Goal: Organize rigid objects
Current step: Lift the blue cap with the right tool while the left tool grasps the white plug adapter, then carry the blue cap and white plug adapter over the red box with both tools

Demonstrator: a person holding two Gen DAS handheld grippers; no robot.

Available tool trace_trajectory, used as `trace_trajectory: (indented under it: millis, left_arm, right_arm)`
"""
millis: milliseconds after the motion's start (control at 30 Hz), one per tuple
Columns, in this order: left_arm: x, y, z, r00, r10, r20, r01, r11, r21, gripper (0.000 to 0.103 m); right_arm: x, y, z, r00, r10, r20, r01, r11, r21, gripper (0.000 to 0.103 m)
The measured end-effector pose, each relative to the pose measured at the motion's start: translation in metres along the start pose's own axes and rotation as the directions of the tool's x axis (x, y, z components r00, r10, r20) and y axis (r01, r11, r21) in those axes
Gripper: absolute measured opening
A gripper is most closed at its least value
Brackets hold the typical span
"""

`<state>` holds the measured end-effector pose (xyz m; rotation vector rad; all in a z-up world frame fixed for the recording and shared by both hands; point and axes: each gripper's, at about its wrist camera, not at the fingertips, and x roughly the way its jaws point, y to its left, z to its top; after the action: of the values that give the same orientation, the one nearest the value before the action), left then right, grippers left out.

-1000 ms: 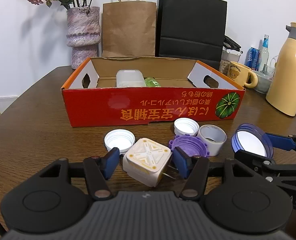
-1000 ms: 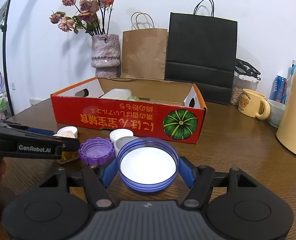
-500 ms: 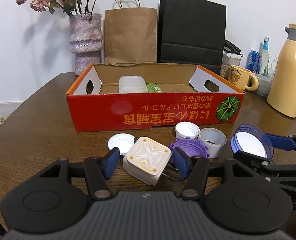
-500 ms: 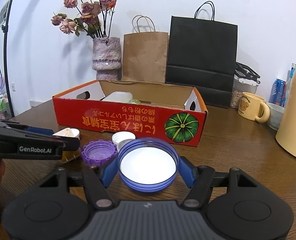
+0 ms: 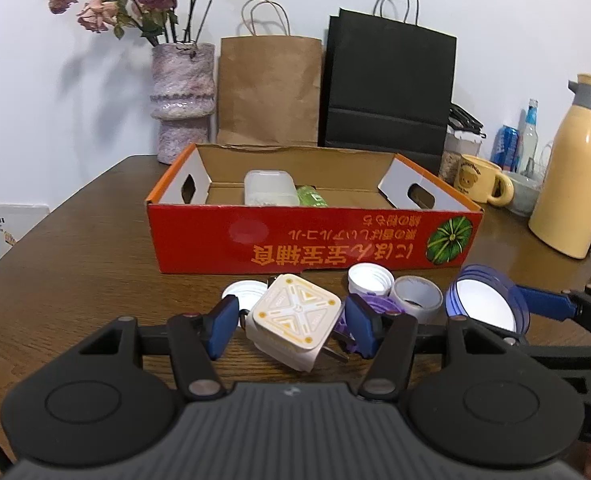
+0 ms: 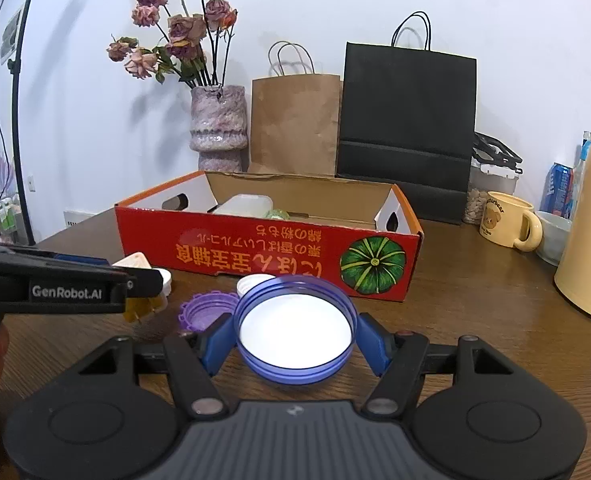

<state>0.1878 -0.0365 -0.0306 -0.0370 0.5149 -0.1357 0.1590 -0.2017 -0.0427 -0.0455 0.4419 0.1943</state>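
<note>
My left gripper [image 5: 291,326] is shut on a white cube-shaped plug adapter [image 5: 295,320] with a yellow pattern. The adapter is tilted, and its prongs hang just above the table. The right wrist view shows this adapter [image 6: 137,262] at the left, held off the wood. My right gripper [image 6: 295,342] is shut on a round blue lid [image 6: 295,328] with a white inside, and the lid [image 5: 487,304] also shows in the left wrist view. Behind both stands the open red cardboard box [image 5: 315,240], holding a translucent white container [image 5: 269,188] and a green item [image 5: 311,196].
On the table in front of the box lie a purple cap [image 6: 205,312], two white caps [image 5: 243,294] [image 5: 369,278] and a grey tape roll [image 5: 417,300]. A vase [image 5: 181,100], brown bag [image 5: 269,92] and black bag [image 5: 389,92] stand behind. A yellow mug [image 5: 479,178] and thermos [image 5: 571,184] are at the right.
Both views have tipped up a little, so the box sits lower in them. Both grips are unchanged, and the loose caps have not moved.
</note>
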Motion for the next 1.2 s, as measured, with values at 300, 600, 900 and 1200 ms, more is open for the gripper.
trace_trajectory:
  millis: [300,600,900,1200]
  left_arm:
    - [-0.006,0.003,0.007,1.000,0.020,0.011,-0.020,1.000,-0.014,0.060]
    - [-0.010,0.004,0.022,0.999,0.030,0.041,-0.029,0.999,-0.024,0.060]
    - [-0.010,0.001,0.040,0.997,0.033,0.067,-0.032,0.999,-0.014,0.060]
    - [-0.003,-0.001,0.057,0.996,0.036,0.086,-0.035,0.999,-0.013,0.060]
  right_arm:
    - [-0.006,0.002,0.009,1.000,0.003,0.029,-0.003,1.000,-0.006,0.065]
    - [-0.005,0.006,0.028,0.998,0.007,0.062,-0.006,1.000,-0.008,0.065]
    - [0.000,0.007,0.046,0.996,0.009,0.085,-0.009,1.000,-0.008,0.065]
    - [0.008,0.007,0.059,0.995,0.002,0.099,-0.001,1.000,-0.013,0.065]
